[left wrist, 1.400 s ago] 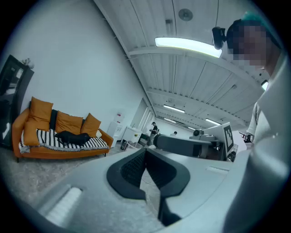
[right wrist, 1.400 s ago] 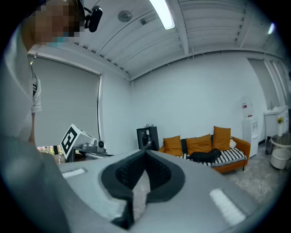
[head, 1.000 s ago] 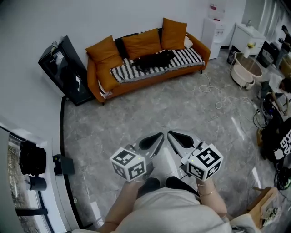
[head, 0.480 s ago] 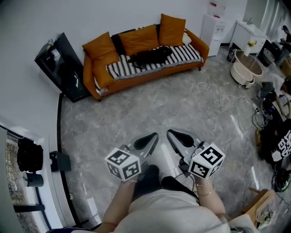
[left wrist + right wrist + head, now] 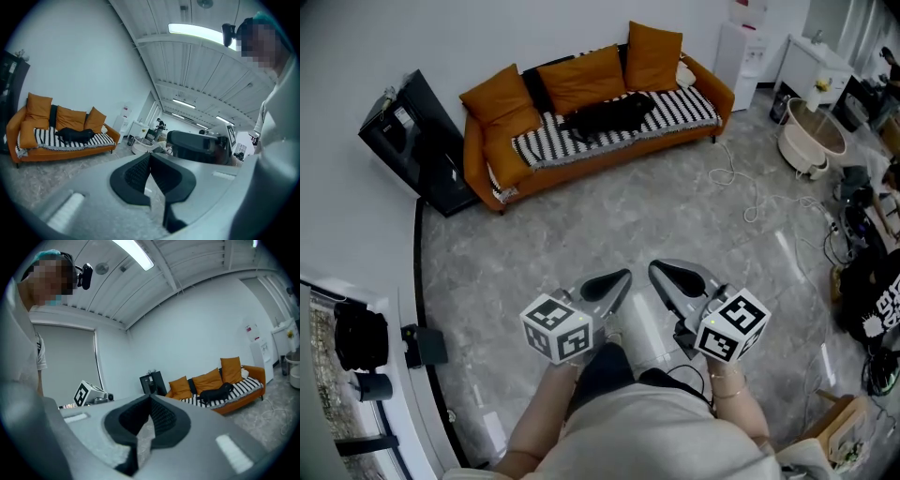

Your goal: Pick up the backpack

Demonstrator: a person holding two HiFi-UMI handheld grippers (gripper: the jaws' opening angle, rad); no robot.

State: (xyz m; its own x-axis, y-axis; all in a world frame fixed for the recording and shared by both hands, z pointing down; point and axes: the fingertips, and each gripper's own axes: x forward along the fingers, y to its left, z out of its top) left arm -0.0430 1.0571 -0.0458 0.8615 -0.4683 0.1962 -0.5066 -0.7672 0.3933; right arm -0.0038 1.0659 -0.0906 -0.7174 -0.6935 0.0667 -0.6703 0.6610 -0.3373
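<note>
The black backpack lies slumped on the striped seat of an orange sofa across the room. It also shows small in the left gripper view as the backpack and in the right gripper view as the backpack. My left gripper and right gripper are held side by side in front of my body, over bare floor and far from the sofa. In their own views the left gripper and right gripper have their jaws shut with nothing between them.
A black cabinet stands left of the sofa. A white dispenser and a round tub stand to its right. White cables trail over the grey floor. Black bags and clutter line the right side.
Both grippers have travelled with me across the floor and stay shut. In the head view the sofa and cabinet have slid a little to the left.
</note>
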